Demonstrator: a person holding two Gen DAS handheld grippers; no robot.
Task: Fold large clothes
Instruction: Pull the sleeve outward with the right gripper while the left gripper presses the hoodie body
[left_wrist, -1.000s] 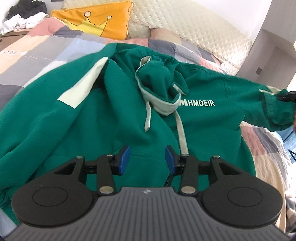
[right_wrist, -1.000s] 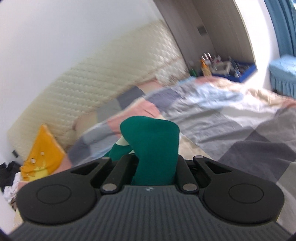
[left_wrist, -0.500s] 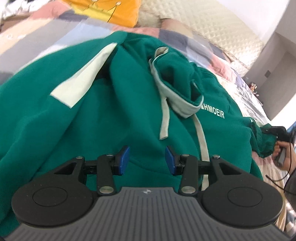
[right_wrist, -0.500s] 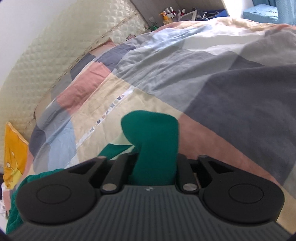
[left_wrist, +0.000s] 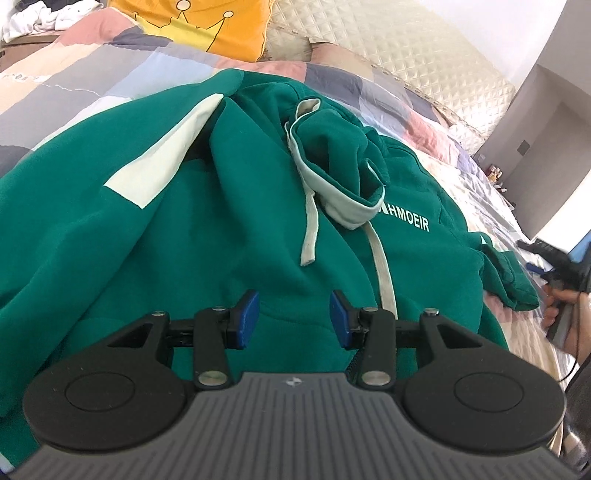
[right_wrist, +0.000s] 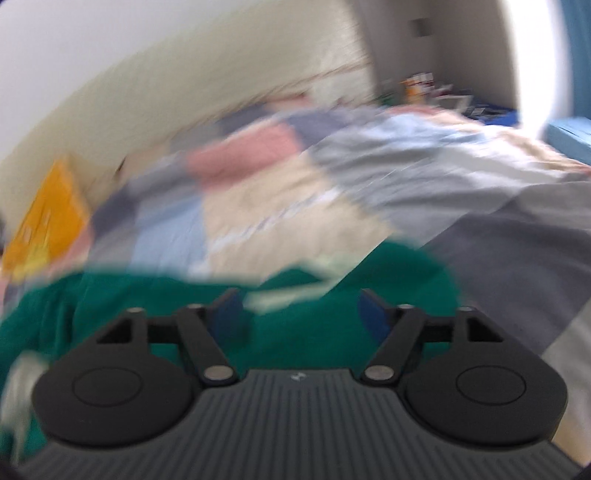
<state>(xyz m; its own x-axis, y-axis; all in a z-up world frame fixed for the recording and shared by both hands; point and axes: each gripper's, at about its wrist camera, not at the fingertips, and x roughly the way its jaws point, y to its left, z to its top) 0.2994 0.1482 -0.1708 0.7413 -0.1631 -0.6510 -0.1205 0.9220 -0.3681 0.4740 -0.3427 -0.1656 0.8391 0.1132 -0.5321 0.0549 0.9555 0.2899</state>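
A large green hoodie (left_wrist: 155, 236) with pale panels and white lettering lies spread on the patchwork bed cover (left_wrist: 55, 77), its hood (left_wrist: 332, 155) bunched on the chest. My left gripper (left_wrist: 294, 314) hovers open just above the hoodie's front, nothing between its blue pads. The hoodie's right sleeve cuff (left_wrist: 513, 280) lies crumpled at the right. In the blurred right wrist view my right gripper (right_wrist: 299, 314) has its jaws opening over the green sleeve (right_wrist: 399, 273), which lies on the bed and is free of the pads. A hand with that gripper (left_wrist: 561, 273) shows at the right edge.
A yellow crown cushion (left_wrist: 207, 26) and a quilted headboard (left_wrist: 424, 62) stand at the bed's far end. White and dark clothes (left_wrist: 37, 18) are heaped at the far left. A cluttered shelf (right_wrist: 436, 88) and a blue seat (right_wrist: 569, 136) lie beyond the bed's far side.
My right gripper came down with the sleeve cuff and let go of it; the sleeve now lies on the bed. My left gripper drifted slightly closer over the hoodie front, still open.
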